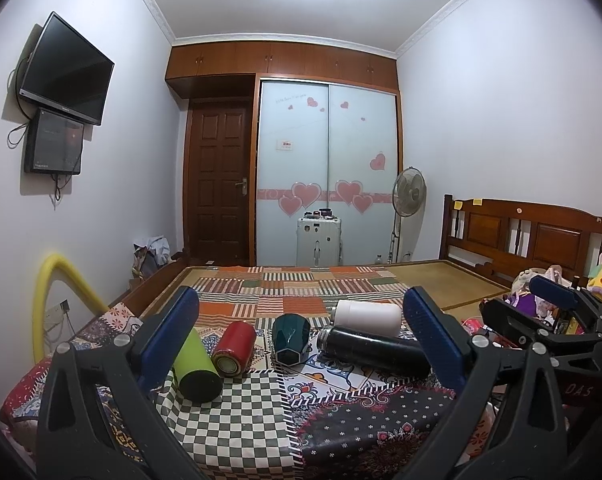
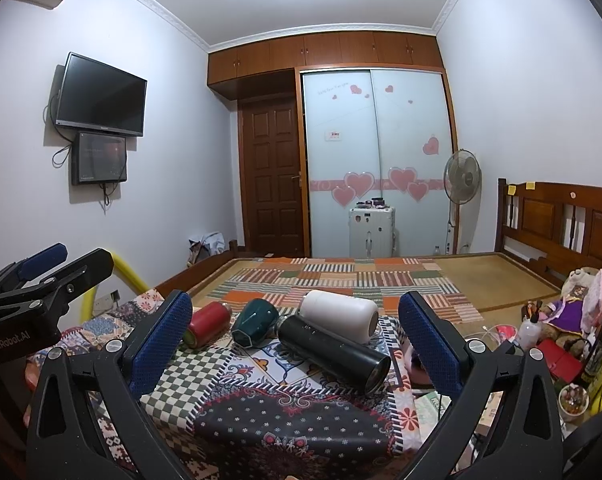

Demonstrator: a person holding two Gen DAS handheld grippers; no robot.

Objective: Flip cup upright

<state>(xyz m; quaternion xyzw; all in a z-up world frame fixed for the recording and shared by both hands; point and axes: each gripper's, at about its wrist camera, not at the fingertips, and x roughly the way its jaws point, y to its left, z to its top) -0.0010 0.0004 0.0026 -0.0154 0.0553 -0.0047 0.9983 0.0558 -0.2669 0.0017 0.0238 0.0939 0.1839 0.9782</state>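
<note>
Several cups lie on their sides on the patchwork cloth [image 1: 257, 412]: a lime-green one [image 1: 195, 366], a red one [image 1: 235, 344], a dark green faceted one [image 1: 289, 336], a black flask [image 1: 375, 350] and a white one [image 1: 367, 316]. In the right wrist view I see the red cup [image 2: 207, 322], the dark green cup [image 2: 255, 324], the black flask [image 2: 333, 346] and the white cup [image 2: 339, 314]. My left gripper [image 1: 301, 340] is open and empty, short of the cups. My right gripper [image 2: 297, 340] is open and empty, facing the black flask.
The cloth covers a bed [image 1: 433, 280] with a wooden headboard [image 1: 529, 236] at the right. Toys and clutter [image 2: 573, 320] lie at the right edge. A yellow tube [image 1: 57, 280] stands at the left. A fan [image 1: 409, 196] and a white case [image 1: 319, 240] stand by the wardrobe.
</note>
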